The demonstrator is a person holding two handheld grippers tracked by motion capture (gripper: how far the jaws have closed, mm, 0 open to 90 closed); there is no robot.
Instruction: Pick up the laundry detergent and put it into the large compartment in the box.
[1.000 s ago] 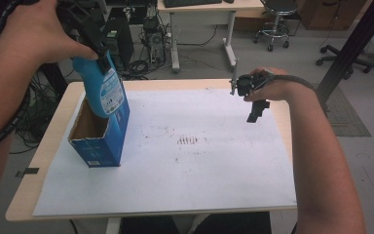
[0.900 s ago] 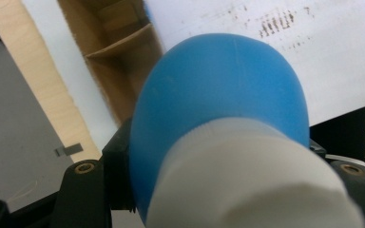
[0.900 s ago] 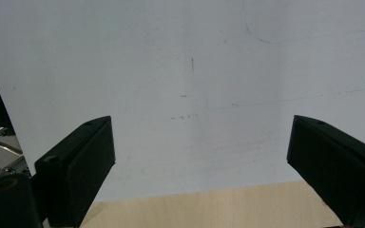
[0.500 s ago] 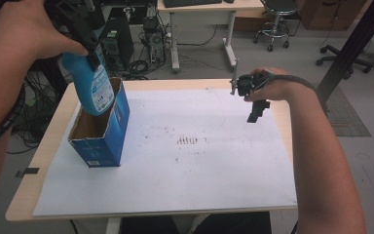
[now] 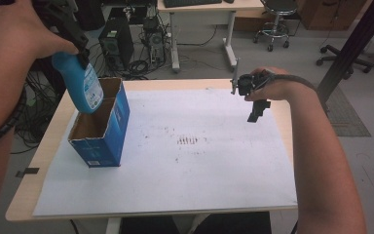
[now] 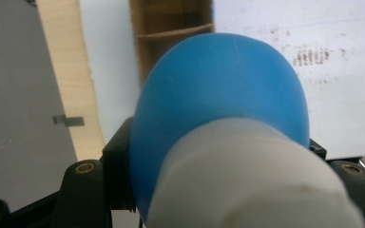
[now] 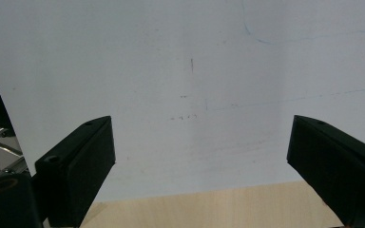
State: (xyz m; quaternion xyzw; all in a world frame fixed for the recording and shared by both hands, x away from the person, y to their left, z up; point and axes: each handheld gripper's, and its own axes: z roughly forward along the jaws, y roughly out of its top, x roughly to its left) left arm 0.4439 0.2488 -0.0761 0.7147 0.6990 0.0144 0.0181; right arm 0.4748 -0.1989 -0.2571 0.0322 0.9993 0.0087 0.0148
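Now the left hand-held gripper (image 5: 80, 48) pinches a blue bottle (image 5: 85, 90) by its neck, its base just inside the open blue carton (image 5: 108, 134) below. Well apart, the right hand-held gripper (image 5: 257, 111) hangs spread above the desk's (image 5: 44, 146) white sheet (image 5: 199, 180).

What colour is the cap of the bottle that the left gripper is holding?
White, on a blue bottle. The cap shows best in the left gripper view.

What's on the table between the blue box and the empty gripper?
Nothing solid: in the high view, between the blue box and the right gripper lies bare white paper, with small dark marks near its middle.
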